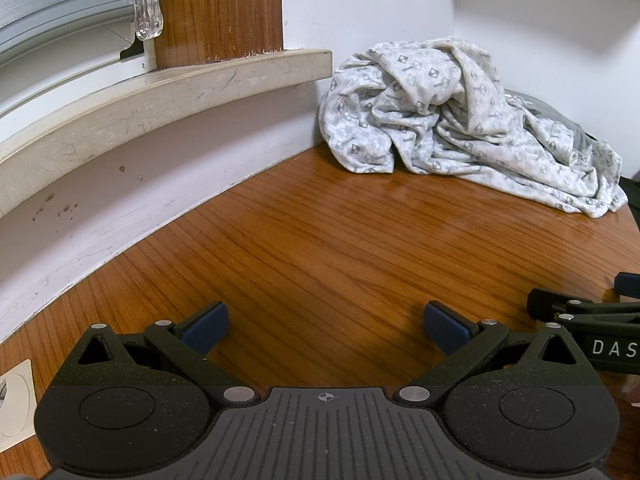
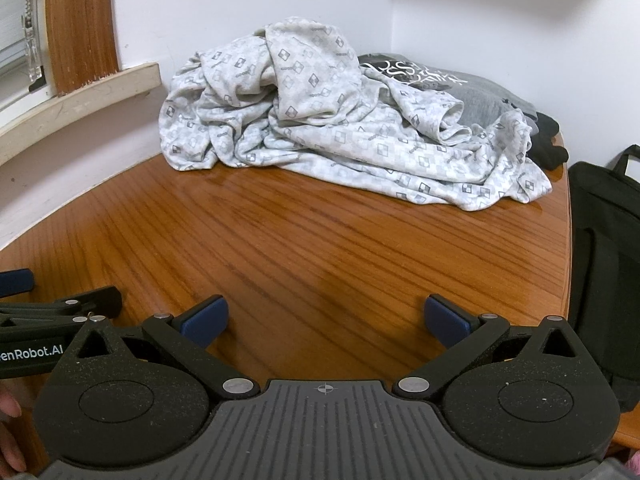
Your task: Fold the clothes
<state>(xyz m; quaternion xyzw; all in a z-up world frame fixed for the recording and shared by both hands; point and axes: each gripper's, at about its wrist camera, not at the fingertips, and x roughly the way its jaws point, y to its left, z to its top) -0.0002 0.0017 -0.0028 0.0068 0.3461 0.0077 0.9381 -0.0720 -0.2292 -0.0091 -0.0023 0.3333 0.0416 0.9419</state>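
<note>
Patterned garment [image 2: 320,120] lies crumpled, long axis along far wall.

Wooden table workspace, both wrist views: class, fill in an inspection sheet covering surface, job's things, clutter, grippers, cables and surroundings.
Surface: glossy brown wooden table, bare in front of the grippers.
Job's things: crumpled white patterned garment heaped at the far corner; grey printed garment partly under it; small black cloth item at the table edge.
Clutter: nothing seen.
Grippers: left gripper and right gripper open, empty, short of the pile.
Cables: nothing seen.
Surroundings: white walls, scuffed cream window sill, black bag beside the table.
</note>
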